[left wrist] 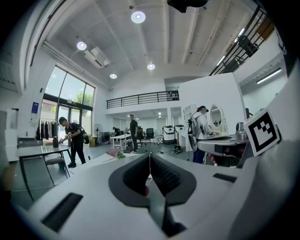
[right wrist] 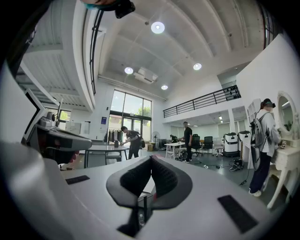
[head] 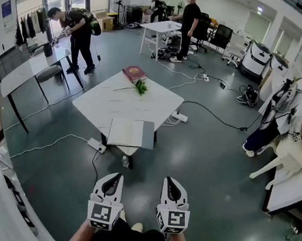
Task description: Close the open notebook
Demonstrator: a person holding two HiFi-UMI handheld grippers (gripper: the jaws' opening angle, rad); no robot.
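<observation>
The open notebook (head: 131, 133) lies flat at the near edge of the white table (head: 106, 103), with pale pages on the left and a grey part on the right. Both grippers hang low in the head view, well short of the table and over the grey floor. My left gripper (head: 114, 178) has its jaws together with nothing between them, and the left gripper view (left wrist: 150, 155) shows the same. My right gripper (head: 171, 182) is beside it, also shut and empty, as the right gripper view (right wrist: 151, 159) confirms.
A red book (head: 134, 74) and a green sprig (head: 141, 87) lie at the table's far end. A bottle (head: 125, 161) stands on the floor under the near edge. Power strips (head: 180, 116) and cables run around the table. Several people stand at other tables.
</observation>
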